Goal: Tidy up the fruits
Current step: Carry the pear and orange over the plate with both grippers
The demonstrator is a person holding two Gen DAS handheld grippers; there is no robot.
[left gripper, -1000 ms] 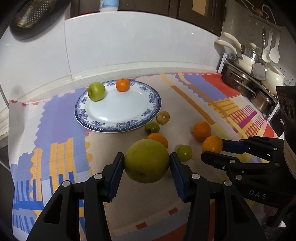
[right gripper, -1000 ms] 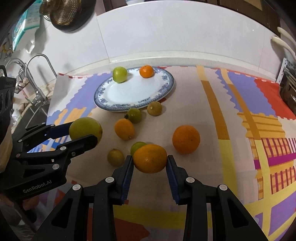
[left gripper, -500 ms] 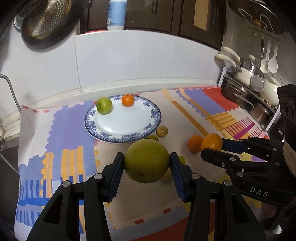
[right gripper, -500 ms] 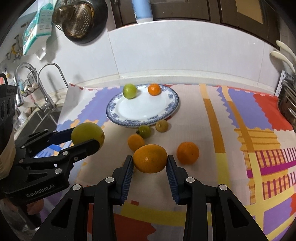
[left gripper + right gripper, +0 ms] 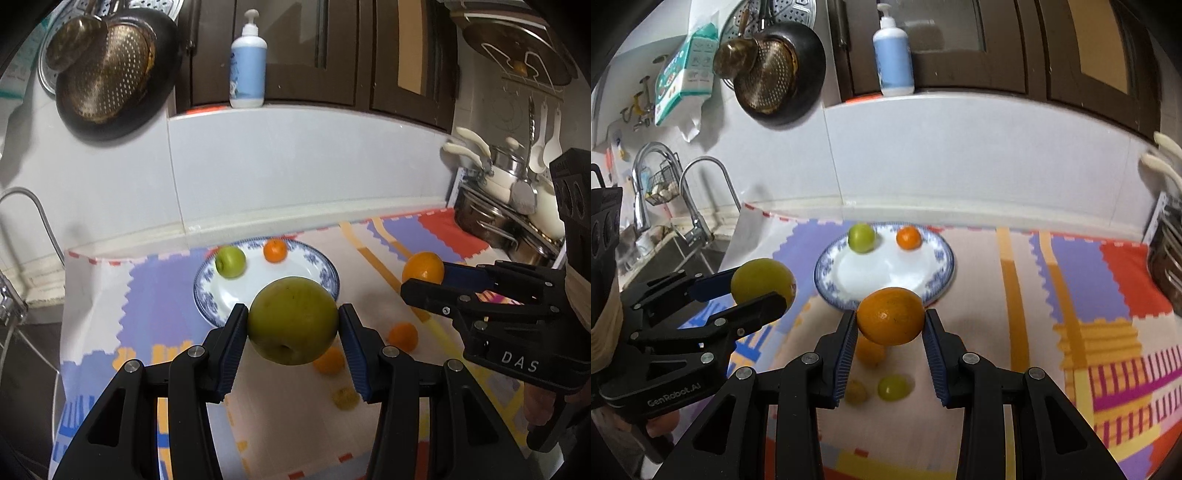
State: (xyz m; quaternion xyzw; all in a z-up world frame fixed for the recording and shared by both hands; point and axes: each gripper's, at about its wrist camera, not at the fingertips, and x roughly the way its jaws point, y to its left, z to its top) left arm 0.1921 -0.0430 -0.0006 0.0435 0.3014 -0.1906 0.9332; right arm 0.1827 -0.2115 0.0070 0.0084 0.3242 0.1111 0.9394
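My left gripper (image 5: pixel 293 319) is shut on a large yellow-green apple (image 5: pixel 293 319), held well above the mat; in the right wrist view that apple (image 5: pixel 762 280) shows at the left. My right gripper (image 5: pixel 890 316) is shut on an orange (image 5: pixel 890 316), also lifted; the left wrist view shows that orange (image 5: pixel 423 267) at the right. Beyond both stands a blue-and-white plate (image 5: pixel 328 275) (image 5: pixel 943 273) with a small green apple (image 5: pixel 230 261) (image 5: pixel 861 238) and a small orange (image 5: pixel 275 250) (image 5: pixel 908 238) at its far rim.
Loose fruit lies on the patterned mat (image 5: pixel 1052 295) below the grippers: oranges (image 5: pixel 402 336) (image 5: pixel 870 350), a green fruit (image 5: pixel 894 387) and small yellowish ones (image 5: pixel 345 397). A sink and taps (image 5: pixel 698 206) are at the left, pots (image 5: pixel 495 206) at the right, a tiled wall behind.
Both grippers rose with their fruit still gripped and tilted up, so the plate and mat look farther away and more of the wall and cabinets shows.
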